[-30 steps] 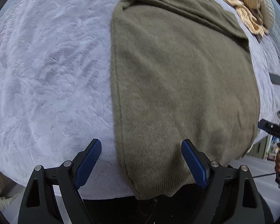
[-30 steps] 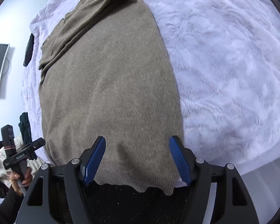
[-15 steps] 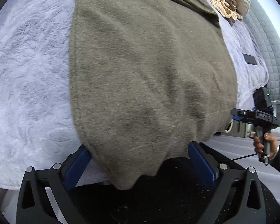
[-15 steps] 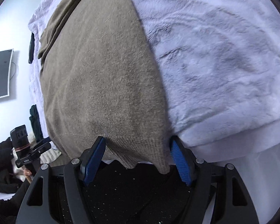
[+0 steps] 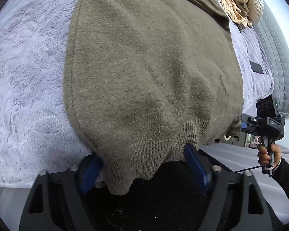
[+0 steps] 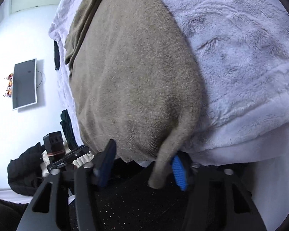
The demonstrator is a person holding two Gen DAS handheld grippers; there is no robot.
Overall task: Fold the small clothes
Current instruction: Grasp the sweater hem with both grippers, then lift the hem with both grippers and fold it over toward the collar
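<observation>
Both tongs, left (image 5: 142, 170) and right (image 6: 142, 165), are spread around the olive sweater's (image 5: 148, 73) ribbed hem on the bed (image 5: 25, 80).

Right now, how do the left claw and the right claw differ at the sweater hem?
The left claw has a broad bunch of ribbed hem of the sweater between its fingers; the right claw has only a narrow hanging corner. The right claw's fingers stand closer together. Both sit at the bed edge.

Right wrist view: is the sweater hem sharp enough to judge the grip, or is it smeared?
Right wrist view: the corner of the sweater between the fingers is motion-blurred. Left wrist view: its ribbed hem is crisp, though fisheye bulges the knit.
</observation>
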